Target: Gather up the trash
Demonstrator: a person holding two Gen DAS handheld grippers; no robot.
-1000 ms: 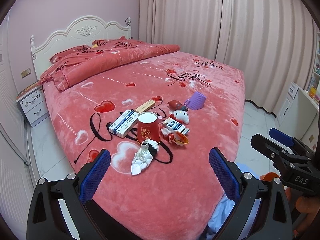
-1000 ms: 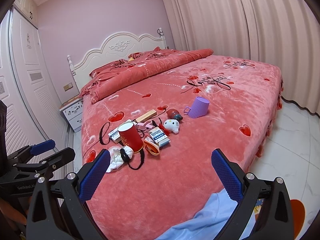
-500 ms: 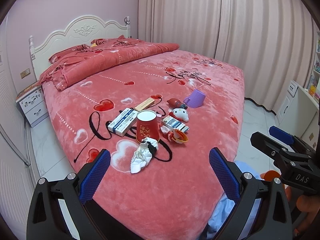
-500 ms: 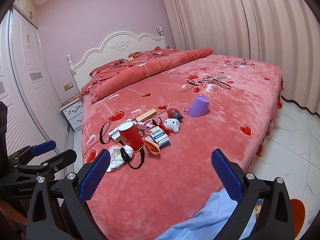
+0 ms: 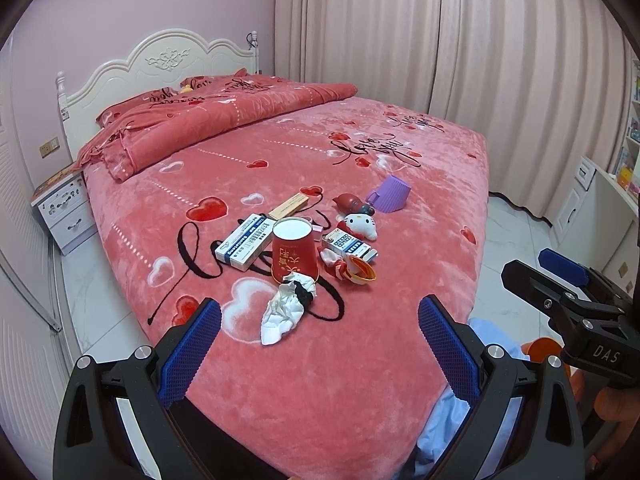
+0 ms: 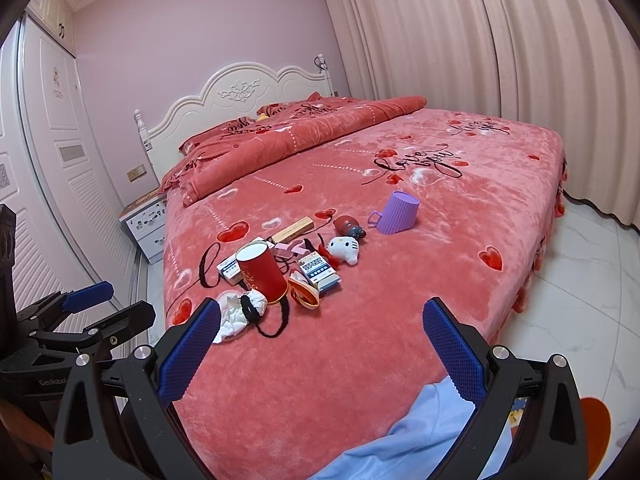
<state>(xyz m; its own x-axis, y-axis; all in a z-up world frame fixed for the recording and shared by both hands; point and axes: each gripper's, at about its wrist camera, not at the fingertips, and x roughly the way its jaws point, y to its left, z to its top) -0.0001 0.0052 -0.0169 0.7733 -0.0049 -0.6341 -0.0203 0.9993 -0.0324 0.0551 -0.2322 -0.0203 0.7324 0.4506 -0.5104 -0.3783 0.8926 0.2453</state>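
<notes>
Bed [image 5: 400, 360]: lying under a plush coral-red fleece cover printed with hearts and black script, with a carved white headboard [image 5: 168, 60] behind it.

Clutter, sitting in one loose cluster on the near half of the bed:
- Crumpled white tissue [image 5: 282, 314], soft and creased, lying nearest the foot edge with a black hair band [image 5: 304, 294] resting on it.
- Red paper cup [image 5: 294, 252], tapered, standing upside down with its white base showing, touching the tissue.
- White-and-blue cardboard box [image 5: 245, 242], long and flat, lying just beside the cup on its left.
- Smaller printed box [image 5: 349, 243], lying on the cup's right, with an orange-rimmed scrap [image 5: 360, 272] in front of it.
- Slim tan carton [image 5: 289, 206], lying behind the cup.
- White plush cat toy [image 5: 360, 226] and a dark red rounded toy [image 5: 350, 202], lying further back.
- Ribbed purple plastic mug [image 5: 390, 194], tipped on its side, sitting apart at the back right.

Left gripper [image 5: 320, 332]: black frame, blue textured pads, jaws standing wide apart, holding nothing and touching nothing, hovering over the foot of the bed. The tissue is lying just ahead, between the two pads in this view, with the cup behind it.

Right gripper [image 6: 322, 334]: same build, jaws likewise spread wide and empty. The cluster is lying ahead and to its left; the tissue is showing just past the left pad.

Light-blue fabric [image 6: 400, 440] is showing below the right gripper at the bed's edge.
</notes>
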